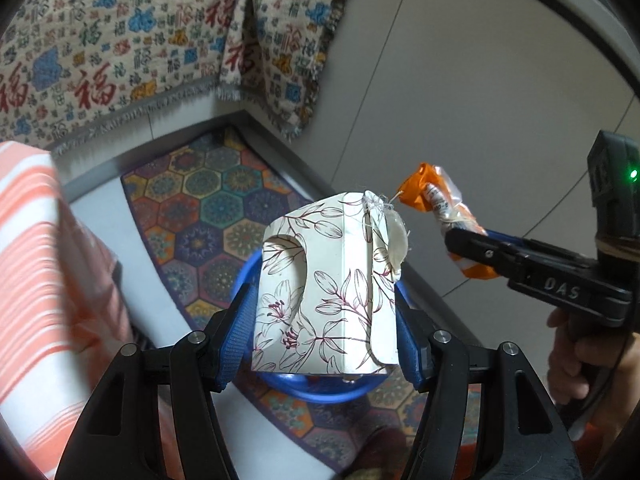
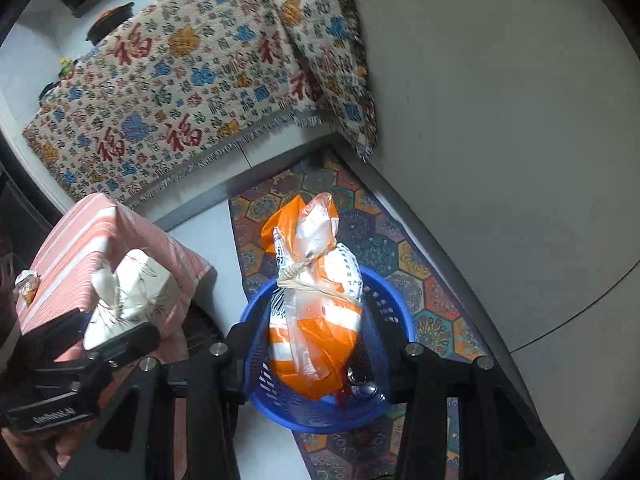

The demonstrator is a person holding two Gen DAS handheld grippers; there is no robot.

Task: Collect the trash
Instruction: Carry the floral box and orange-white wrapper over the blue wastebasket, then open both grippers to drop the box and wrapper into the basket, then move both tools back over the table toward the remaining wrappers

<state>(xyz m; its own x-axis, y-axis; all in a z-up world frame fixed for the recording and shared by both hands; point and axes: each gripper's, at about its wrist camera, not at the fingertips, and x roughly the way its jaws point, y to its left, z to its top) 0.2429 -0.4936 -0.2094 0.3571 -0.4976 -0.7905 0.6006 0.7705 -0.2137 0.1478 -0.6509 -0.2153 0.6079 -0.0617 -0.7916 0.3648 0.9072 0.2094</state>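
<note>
Two pieces of trash are held above a blue basket (image 2: 384, 300) that stands on a patterned mat (image 2: 432, 280).

The left gripper (image 1: 324, 320) is clamped on a floral carton (image 1: 324, 280). The carton sits between the blue pads (image 1: 236, 332), pressed on both sides, with its long axis running forward along the fingers and its far end tilted up and away. A curved cut-out shows on its left face, and a torn flap with a clear tab hangs at the far right corner. The basket's rim shows right behind and under it.

The right gripper (image 2: 316, 364) grips an orange-and-clear bag (image 2: 316, 292), tied round the middle with pale string. The bag's long axis also runs along the fingers, its knotted top pointing away from the camera. In the right wrist view it hangs over the basket's opening. In the left wrist view it sticks out up and leftward from the right gripper's tips, its tip just beside the carton's torn corner; I cannot tell if they touch.

A bare hand (image 1: 580, 360) holds the right gripper's handle at the right edge, and that tool reaches in level from the right. A striped orange cloth (image 2: 100, 240) lies left of the basket.
</note>
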